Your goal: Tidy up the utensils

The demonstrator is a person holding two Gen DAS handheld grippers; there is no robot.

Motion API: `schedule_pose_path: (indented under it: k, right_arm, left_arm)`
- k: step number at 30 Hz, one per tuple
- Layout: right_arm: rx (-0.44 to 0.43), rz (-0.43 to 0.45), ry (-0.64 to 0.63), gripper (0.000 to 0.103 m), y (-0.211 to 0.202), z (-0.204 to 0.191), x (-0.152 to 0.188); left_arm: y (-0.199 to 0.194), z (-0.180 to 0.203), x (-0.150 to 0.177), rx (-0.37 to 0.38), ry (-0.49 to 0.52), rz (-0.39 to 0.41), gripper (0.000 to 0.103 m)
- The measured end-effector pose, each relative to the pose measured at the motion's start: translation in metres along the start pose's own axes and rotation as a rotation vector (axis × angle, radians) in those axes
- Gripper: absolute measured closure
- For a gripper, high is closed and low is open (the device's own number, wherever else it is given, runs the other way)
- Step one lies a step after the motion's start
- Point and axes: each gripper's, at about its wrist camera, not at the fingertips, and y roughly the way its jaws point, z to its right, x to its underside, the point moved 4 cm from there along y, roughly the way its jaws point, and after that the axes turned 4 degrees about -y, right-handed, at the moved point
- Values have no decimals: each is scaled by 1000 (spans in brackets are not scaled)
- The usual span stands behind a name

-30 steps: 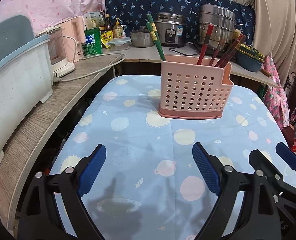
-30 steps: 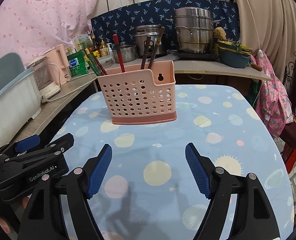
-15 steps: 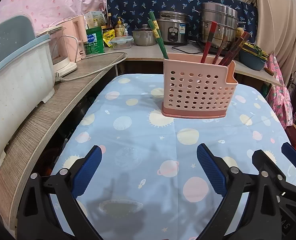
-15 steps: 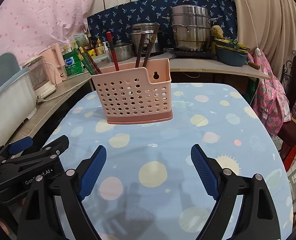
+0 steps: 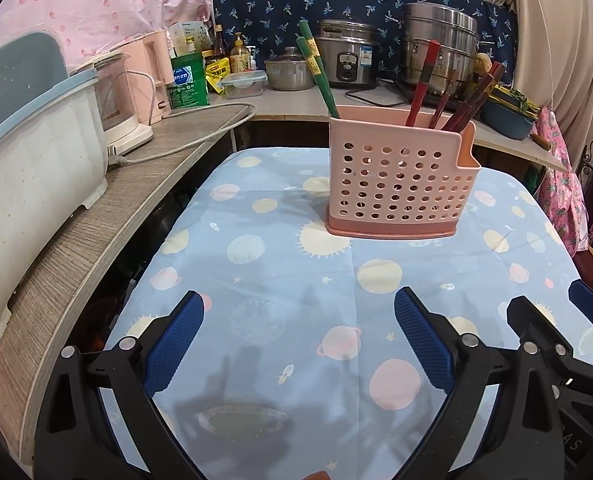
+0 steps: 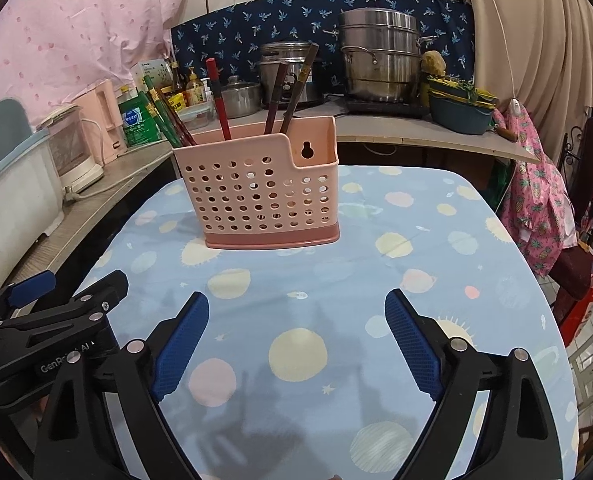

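Note:
A pink perforated utensil holder (image 5: 400, 184) (image 6: 264, 196) stands upright on the blue planet-print tablecloth (image 5: 276, 280). Green chopsticks (image 5: 316, 68) lean out of its left end. A red one (image 5: 422, 80) and several dark brown ones (image 5: 472, 96) stand at the right. My left gripper (image 5: 299, 304) is open over bare cloth, well short of the holder. My right gripper (image 6: 296, 304) hovers beside it; its jaws are opening with nothing between them. Neither touches the holder.
A white tub (image 5: 28, 168) and a kettle sit on the wooden shelf (image 5: 96, 240) along the left. The back counter holds a rice cooker (image 5: 348, 56), a steel steamer (image 5: 440, 48) and bottles. Pink clothing (image 6: 536, 208) hangs off the table's right side.
Both grippers' jaws have spread wider, the right one more. Neither hand has shifted noticeably and the holder has stayed put.

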Motion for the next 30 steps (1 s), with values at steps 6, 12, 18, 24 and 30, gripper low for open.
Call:
schedule_pose_path:
  k: [6,12,18,24,30]
  right_arm:
    - [13,-4,-7,13,5,-1,-4]
    - [21,-10,-16,13,10,-3,-8]
    - [25,-15,-21,13,15,-4,-11]
    - [26,-15,-23,13,17,-4,-13]
    - [32,-10,-27,13,19,-3,-18]
  left_arm:
    - [4,-2,-3,-3,-2,-1,11]
    - [10,-3,-9,-17,-8,-5,11]
    - [15,-4,-12,-24,-13,-5,11]
    - [17,-4,-16,-30,-14,0,11]
    - [18,-3,-19,-30,-14,3,11]
